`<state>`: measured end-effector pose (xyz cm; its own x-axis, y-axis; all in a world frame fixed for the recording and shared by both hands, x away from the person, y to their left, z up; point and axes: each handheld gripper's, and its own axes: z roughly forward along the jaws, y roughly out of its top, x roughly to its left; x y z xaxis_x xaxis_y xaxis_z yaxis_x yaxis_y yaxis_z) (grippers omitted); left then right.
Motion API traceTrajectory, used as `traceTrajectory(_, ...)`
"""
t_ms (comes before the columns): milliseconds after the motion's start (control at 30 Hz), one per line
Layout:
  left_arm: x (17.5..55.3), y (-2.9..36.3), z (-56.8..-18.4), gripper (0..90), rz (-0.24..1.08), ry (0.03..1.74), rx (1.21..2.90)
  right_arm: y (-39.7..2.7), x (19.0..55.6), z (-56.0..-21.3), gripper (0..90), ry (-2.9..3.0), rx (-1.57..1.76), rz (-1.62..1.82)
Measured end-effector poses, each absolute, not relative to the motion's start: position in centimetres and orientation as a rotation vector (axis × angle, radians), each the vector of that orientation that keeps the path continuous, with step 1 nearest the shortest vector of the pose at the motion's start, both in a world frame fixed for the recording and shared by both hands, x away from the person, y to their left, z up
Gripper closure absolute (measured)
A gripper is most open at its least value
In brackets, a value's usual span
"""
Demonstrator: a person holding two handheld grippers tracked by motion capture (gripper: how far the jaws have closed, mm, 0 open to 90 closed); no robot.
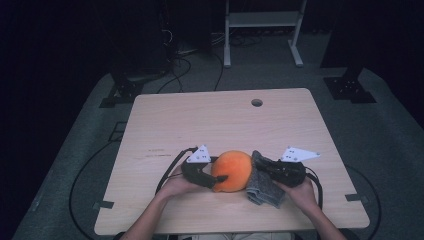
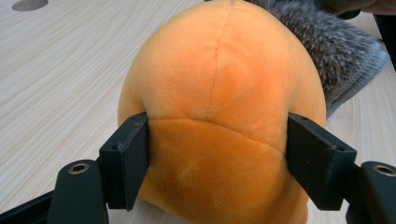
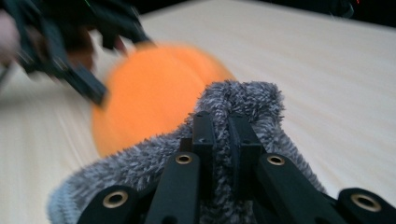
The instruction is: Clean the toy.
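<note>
Holding the orange plush ball (image 1: 231, 171) between both pads at the desk's (image 1: 220, 120) 6 o'clock edge, the left tool (image 1: 218, 178) steadies it. The right tool (image 1: 263, 166), at the ball's 3 o'clock, is clenched on a grey fuzzy cloth (image 1: 263, 187) touching it, probably to wrap or wipe it. No container is on the desk.

Both forearms are brought in from the bottom of the high view and angled inward toward each other. The left gripper (image 1: 216, 181) is held low in the left hand (image 1: 176, 186), pointed to the right; in the left gripper view its fingers (image 2: 125, 161) are pressed against something soft, one on each side. The right gripper (image 1: 263, 165) is held in the right hand (image 1: 301, 191), pointed left, its fingers (image 3: 204, 135) drawn almost together and clamped on fabric.
</note>
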<state>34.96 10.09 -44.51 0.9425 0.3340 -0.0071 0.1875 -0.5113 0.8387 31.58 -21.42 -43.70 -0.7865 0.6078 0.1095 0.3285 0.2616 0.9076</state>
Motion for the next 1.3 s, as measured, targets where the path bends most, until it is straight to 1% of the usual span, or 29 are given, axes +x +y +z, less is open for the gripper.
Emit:
traceTrajectory(100,35.0,10.2,-44.6,27.2,0.183,0.373,2.124,-20.6,31.8,-43.5,82.5,2.272,0.846,1.545)
traceTrajectory(133,35.0,10.3,-44.6,27.2,0.181,0.371,2.125,-20.6,32.0,-43.9,82.5,2.290,0.866,1.523)
traceTrajectory(333,34.9,10.3,-44.5,26.7,0.184,0.363,2.125,-22.1,31.9,-45.3,82.5,2.336,0.931,1.436)
traceTrajectory(433,34.9,10.2,-44.6,26.5,0.188,0.355,2.120,-22.4,31.6,-44.9,82.5,2.317,0.928,1.474)
traceTrajectory(467,34.8,10.0,-44.6,26.5,0.192,0.349,2.116,-22.2,31.4,-44.3,82.4,2.295,0.899,1.519)
traceTrajectory(567,34.9,9.9,-44.6,26.5,0.189,0.352,2.116,-21.4,31.4,-43.9,82.4,2.290,0.860,1.562)
traceTrajectory(700,34.9,10.2,-44.6,26.4,0.182,0.360,2.117,-21.4,31.7,-44.4,82.5,2.308,0.892,1.531)
traceTrajectory(733,35.0,10.2,-44.6,26.2,0.181,0.360,2.114,-21.7,31.8,-44.9,82.5,2.332,0.931,1.472)
traceTrajectory(833,34.9,10.1,-44.5,26.1,0.185,0.358,2.115,-22.2,31.8,-45.1,82.4,2.358,0.952,1.459)
traceTrajectory(967,34.5,9.4,-44.1,26.4,0.222,0.327,2.129,-22.5,31.4,-43.8,82.4,2.316,0.906,1.506)
traceTrajectory(1000,34.2,8.8,-43.7,26.6,0.252,0.302,2.140,-21.8,31.2,-42.9,82.4,2.309,0.844,1.510)
traceTrajectory(1100,33.9,8.2,-43.5,27.2,0.273,0.282,2.142,-20.6,31.0,-41.9,82.4,2.310,0.772,1.513)
traceTrajectory(1133,33.8,8.0,-43.4,27.3,0.282,0.272,2.146,-19.3,30.8,-41.2,82.4,2.309,0.704,1.522)
traceTrajectory(1167,33.7,7.8,-43.3,27.3,0.291,0.264,2.152,-19.3,30.8,-41.2,82.4,2.309,0.704,1.522)
traceTrajectory(1233,33.5,7.7,-43.3,27.7,0.303,0.259,2.158,-17.8,30.6,-40.8,82.4,2.322,0.629,1.459)
traceTrajectory(1300,33.8,8.0,-43.3,27.7,0.285,0.280,2.163,-17.7,30.7,-41.0,82.4,2.326,0.626,1.452)
